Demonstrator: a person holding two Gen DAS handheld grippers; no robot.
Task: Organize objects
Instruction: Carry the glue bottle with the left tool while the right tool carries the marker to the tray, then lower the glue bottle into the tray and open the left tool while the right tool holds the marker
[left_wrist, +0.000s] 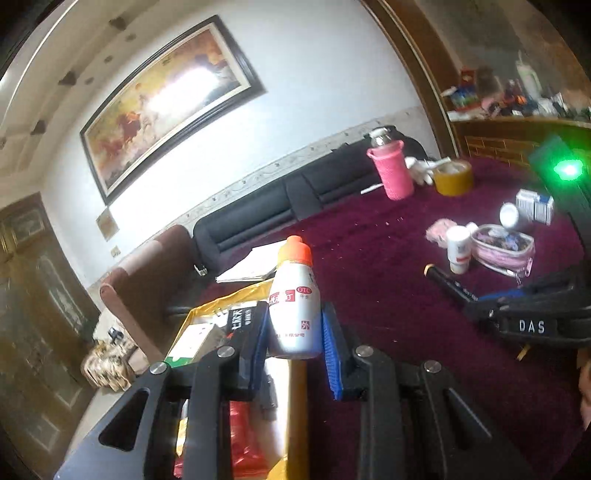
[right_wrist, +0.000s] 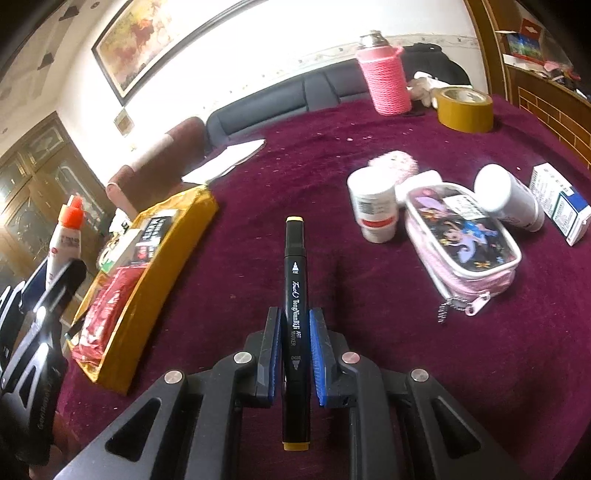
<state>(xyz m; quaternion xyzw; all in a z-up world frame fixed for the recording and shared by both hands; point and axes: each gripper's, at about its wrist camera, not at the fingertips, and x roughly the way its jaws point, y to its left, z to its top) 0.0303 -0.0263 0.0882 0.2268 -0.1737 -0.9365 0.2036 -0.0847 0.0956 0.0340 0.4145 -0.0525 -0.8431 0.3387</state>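
Observation:
My left gripper (left_wrist: 294, 332) is shut on a white bottle with an orange cap (left_wrist: 295, 299), held upright in the air above the yellow box (left_wrist: 207, 314). The same bottle (right_wrist: 68, 236) and left gripper show at the left edge of the right wrist view. My right gripper (right_wrist: 294, 350) is shut on a black art marker (right_wrist: 295, 295), which points forward over the maroon tablecloth (right_wrist: 258, 184). In the left wrist view the marker (left_wrist: 448, 282) sticks out of the right gripper at the right.
On the cloth lie a pink pencil pouch (right_wrist: 461, 236), two white bottles (right_wrist: 375, 206) (right_wrist: 509, 201), a blue-white carton (right_wrist: 561, 203), a tape roll (right_wrist: 465, 109), a pink-sleeved flask (right_wrist: 386, 75) and white papers (right_wrist: 225, 160). The yellow box (right_wrist: 147, 258) holds red packets. A dark sofa stands behind.

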